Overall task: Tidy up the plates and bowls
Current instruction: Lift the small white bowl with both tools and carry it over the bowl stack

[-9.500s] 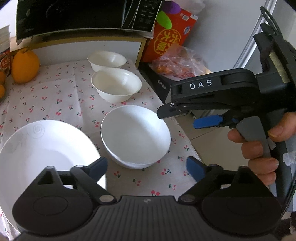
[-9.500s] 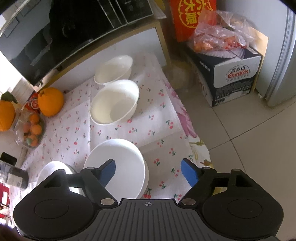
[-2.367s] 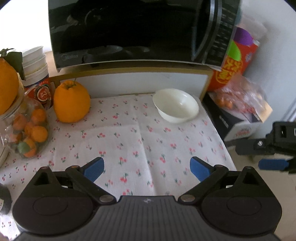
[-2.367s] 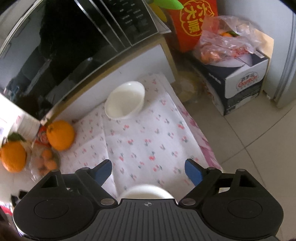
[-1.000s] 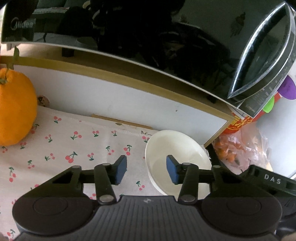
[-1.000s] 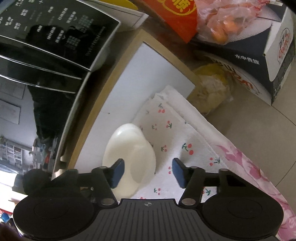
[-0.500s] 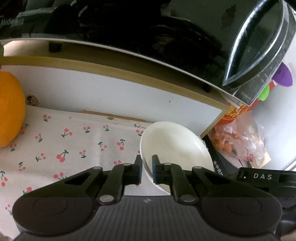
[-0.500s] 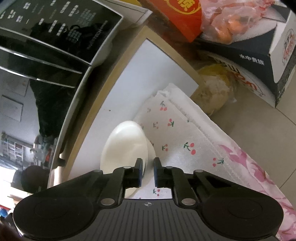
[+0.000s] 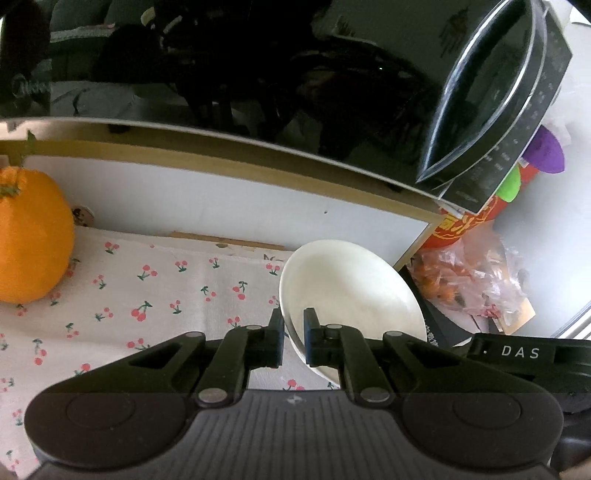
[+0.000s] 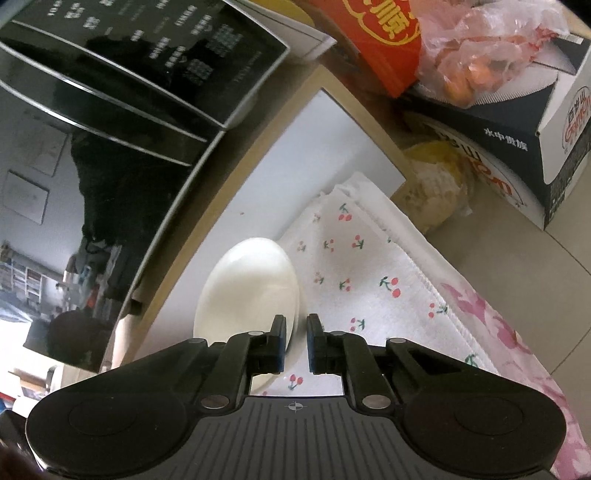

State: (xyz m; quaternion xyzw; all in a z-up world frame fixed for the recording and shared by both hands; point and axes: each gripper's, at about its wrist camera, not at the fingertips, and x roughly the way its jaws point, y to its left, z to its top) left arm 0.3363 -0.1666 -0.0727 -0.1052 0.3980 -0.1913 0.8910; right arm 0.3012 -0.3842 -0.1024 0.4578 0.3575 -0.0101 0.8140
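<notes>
**Home kitchen corner**

Domestic setting, lived-in. Black microwave (image 9: 258,74) with glossy door and a printed control panel sits on a wood-edged white shelf (image 9: 221,199). Below it, a surface under a white cloth with cherry print (image 9: 155,288); a second, pink floral cloth (image 10: 517,354) lies beneath at the edge. A large orange citrus fruit (image 9: 29,236) rests on the cloth, a white ceramic bowl (image 9: 351,288) near the back corner. Floor is pale tile (image 10: 569,266). On it, a printed cardboard carton (image 10: 517,136) topped by a clear plastic bag of small orange fruit (image 10: 480,55), with a red packet bearing Chinese characters (image 10: 376,33) behind.
</notes>
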